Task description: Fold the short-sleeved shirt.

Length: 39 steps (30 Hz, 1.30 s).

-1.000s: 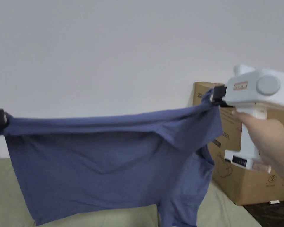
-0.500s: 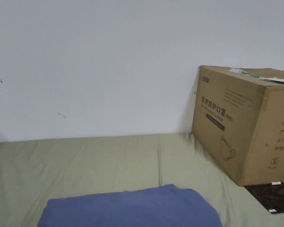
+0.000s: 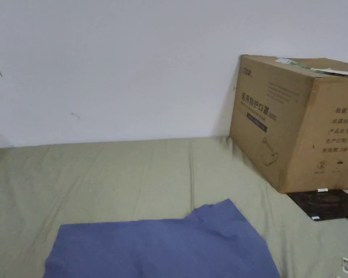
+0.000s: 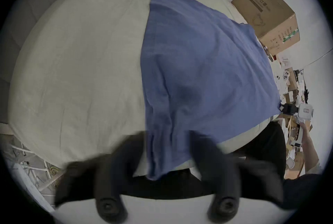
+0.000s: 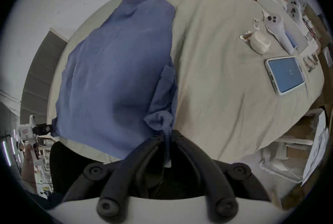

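Shirt [image 3: 162,246] no more in air: now lies spread on bed [image 3: 97,173]. My left gripper [image 4: 167,154] and right gripper [image 5: 166,139] both clamp near corners, at bed edge. Laying-out seems done; first fold next.

The bed [image 3: 97,170] has lots of bare sheet behind the blue shirt [image 3: 162,246] and to its left, so a tool could pass there. On the right a big cardboard box [image 3: 296,119] stands against the wall and blocks that corner. Near it lie a phone [image 5: 285,74], a white case [image 5: 260,44] and small bits, well apart from the shirt.
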Motion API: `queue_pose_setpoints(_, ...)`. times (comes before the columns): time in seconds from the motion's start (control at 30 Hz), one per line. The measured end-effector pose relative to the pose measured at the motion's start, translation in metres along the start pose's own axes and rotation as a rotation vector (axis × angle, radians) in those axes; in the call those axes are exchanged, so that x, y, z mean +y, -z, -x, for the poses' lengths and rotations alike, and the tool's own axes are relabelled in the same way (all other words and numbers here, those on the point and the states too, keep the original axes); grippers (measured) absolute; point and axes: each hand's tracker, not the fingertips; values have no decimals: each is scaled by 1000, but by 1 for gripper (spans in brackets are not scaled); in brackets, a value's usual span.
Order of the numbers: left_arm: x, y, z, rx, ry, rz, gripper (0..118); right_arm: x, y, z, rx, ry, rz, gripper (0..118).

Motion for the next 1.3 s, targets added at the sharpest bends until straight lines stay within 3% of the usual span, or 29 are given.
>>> queue_pose_setpoints(0.03, 1, -2, 2, 4, -19, -30, 105, 1, -2, 3, -7, -1, -6, 14)
queue_pose_setpoints(0.1, -1, -9, 1, -43, -96, -65, 104, 2, -7, 7, -10, -18, -52, 78)
queue_pose_setpoints(0.13, 0, -11, 4, -113, -129, -93, 104, 1, -9, 9, -1, -22, -73, 103)
queue_pose_setpoints(0.17, 1, -14, 4, -150, -151, -128, 104, 0, -10, 11, 5, -22, -87, 118)
queue_pose_setpoints(0.3, 2, -48, -21, -143, -71, -298, 107, 2, -35, 27, 81, 7, -222, 118)
queue_pose_setpoints(0.47, 20, -83, -59, -109, 72, -461, 106, 24, -69, 66, 108, -76, -421, 118)
queue_pose_setpoints(0.5, 25, -86, -65, -117, 86, -464, 96, 30, -73, 74, 131, -86, -445, 116)
queue_pose_setpoints(0.53, 32, -88, -71, -108, 97, -477, 76, 34, -77, 81, 158, -90, -486, 110)
queue_pose_setpoints(0.57, 40, -87, -78, -98, 111, -489, 34, 40, -80, 88, 178, -85, -534, 86)
queue_pose_setpoints(0.6, 49, -86, -85, -90, 124, -494, 3, 45, -79, 95, 186, -100, -539, 48)
queue_pose_setpoints(0.63, 61, -83, -89, -77, 143, -491, 0, 54, -75, 100, 165, -107, -555, 2)
queue_pose_setpoints(0.67, 78, -78, -90, -83, 139, -474, 0, 63, -71, 104, 135, -117, -575, 0)
queue_pose_setpoints(0.73, 111, -65, -87, -92, 129, -467, 0, 82, -62, 107, 203, -123, -534, 0)
queue_pose_setpoints(0.87, 210, -13, -62, -37, 81, -393, 0, 107, -42, 122, 180, -145, -513, 0)
queue_pose_setpoints(0.93, 257, 19, -48, -3, 123, -338, 2, 117, -30, 123, 178, -149, -491, 0)
queue_pose_setpoints(0.97, 278, 39, -37, 55, 137, -352, 14, 121, -23, 122, 170, -152, -478, 0)
queue_pose_setpoints(1.0, 299, 58, -27, 77, 139, -338, 34, 125, -17, 121, 161, -153, -466, 0)
queue_pose_setpoints(1.03, 315, 72, -20, 67, 123, -321, 68, 128, -10, 121, 154, -150, -455, 0)
queue_pose_setpoints(1.07, 329, 88, -12, 42, 84, -290, 114, 131, -4, 118, 148, -138, -438, 0)
queue_pose_setpoints(1.1, 339, 103, -6, 25, 60, -259, 117, 134, 2, 114, 151, -122, -422, 0)
queue_pose_setpoints(1.17, 352, 109, -1, 26, 60, -281, 111, 141, 13, 106, 166, -91, -399, 0)
queue_pose_setpoints(1.23, 361, 118, 1, 111, 70, -264, 111, 148, 21, 97, 147, -66, -412, 0)
queue_pose_setpoints(1.3, 359, 171, 1, 117, 88, -219, 110, 161, 30, 88, 129, -39, -396, 0)
